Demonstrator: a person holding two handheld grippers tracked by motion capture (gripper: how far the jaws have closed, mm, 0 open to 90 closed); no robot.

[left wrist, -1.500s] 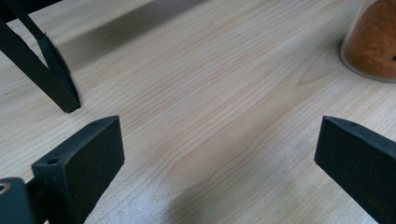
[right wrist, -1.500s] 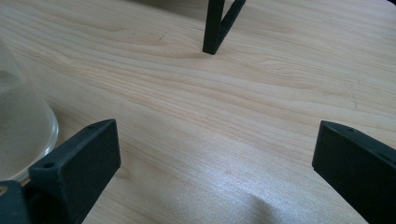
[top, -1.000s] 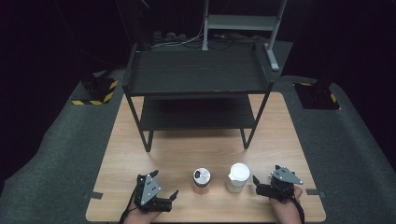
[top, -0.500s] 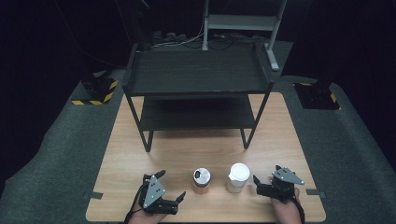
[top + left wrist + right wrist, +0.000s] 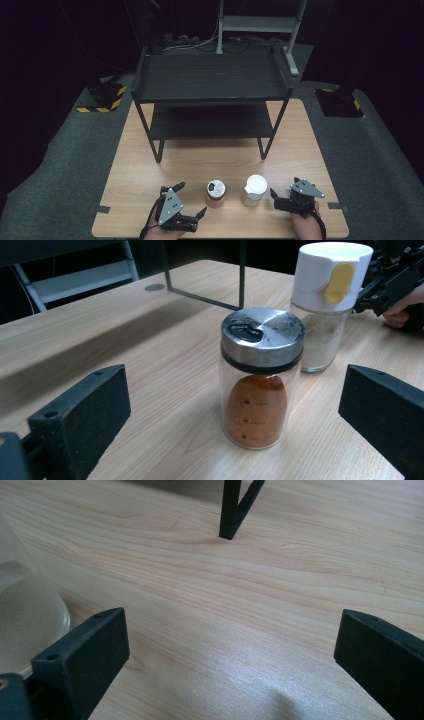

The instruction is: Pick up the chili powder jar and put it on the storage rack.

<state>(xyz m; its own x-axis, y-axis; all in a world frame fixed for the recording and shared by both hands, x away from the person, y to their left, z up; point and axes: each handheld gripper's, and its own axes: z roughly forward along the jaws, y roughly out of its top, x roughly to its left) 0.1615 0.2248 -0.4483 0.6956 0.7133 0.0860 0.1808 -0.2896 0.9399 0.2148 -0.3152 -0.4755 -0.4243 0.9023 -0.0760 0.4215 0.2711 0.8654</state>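
Pre-grasp, I'd say. Left gripper (image 5: 235,405) jaws wide, lined up on spice jar (image 5: 260,377) at counter (image 5: 200,165) front, not touching. Right gripper (image 5: 225,655) jaws wide beside white shaker (image 5: 255,190). Next: advance, close.

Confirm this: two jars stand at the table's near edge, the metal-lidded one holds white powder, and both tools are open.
Wrong on the powder. The left gripper view shows the metal-lidded jar holds orange-red powder; the rest stands: two jars at the near edge, left tool and right tool open.
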